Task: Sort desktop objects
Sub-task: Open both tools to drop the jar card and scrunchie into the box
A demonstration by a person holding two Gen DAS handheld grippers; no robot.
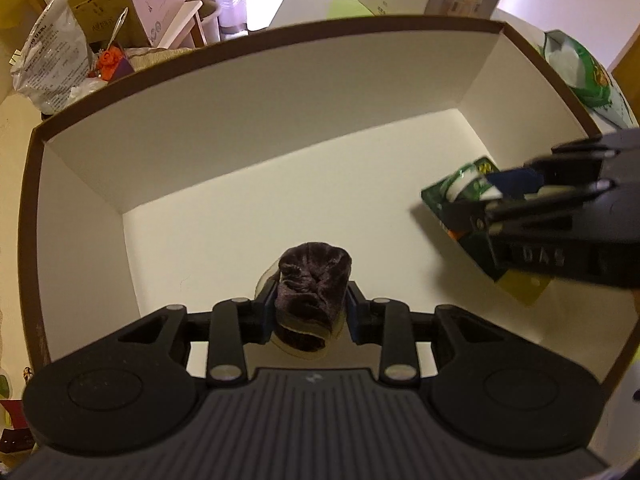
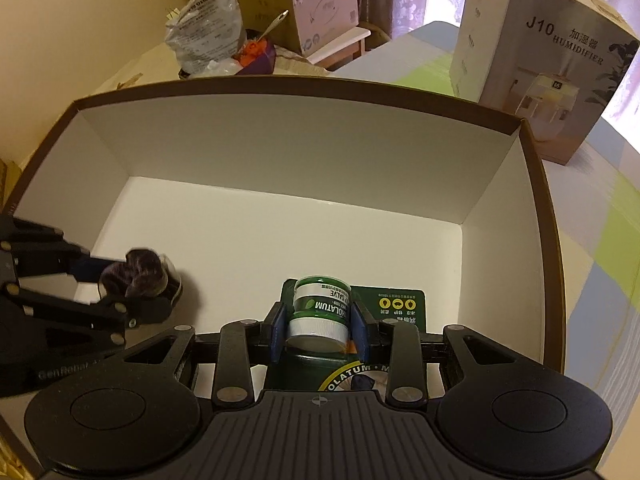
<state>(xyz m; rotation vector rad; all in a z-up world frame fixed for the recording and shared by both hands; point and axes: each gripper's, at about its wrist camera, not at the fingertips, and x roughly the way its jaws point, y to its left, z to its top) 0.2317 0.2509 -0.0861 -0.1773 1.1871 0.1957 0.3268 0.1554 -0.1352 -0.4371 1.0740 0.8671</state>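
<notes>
Both grippers (image 1: 311, 312) (image 2: 318, 334) clamped: scrunchie (image 1: 310, 292), salve pack (image 2: 320, 312).

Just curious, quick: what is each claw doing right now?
Left gripper: closed on a dark velvet pouch.
Right gripper: closed on a green salve jar pack.

Carton (image 2: 548, 64): "J10 HUMIDIFIER". Green jar (image 2: 319, 314): "SALVE". Left tool (image 2: 96, 300): "GenRobot".

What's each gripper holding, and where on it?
Left gripper grips the dark velvet pouch across its sides. Right gripper grips the green salve jar, on its backing card, across the jar's sides.
</notes>
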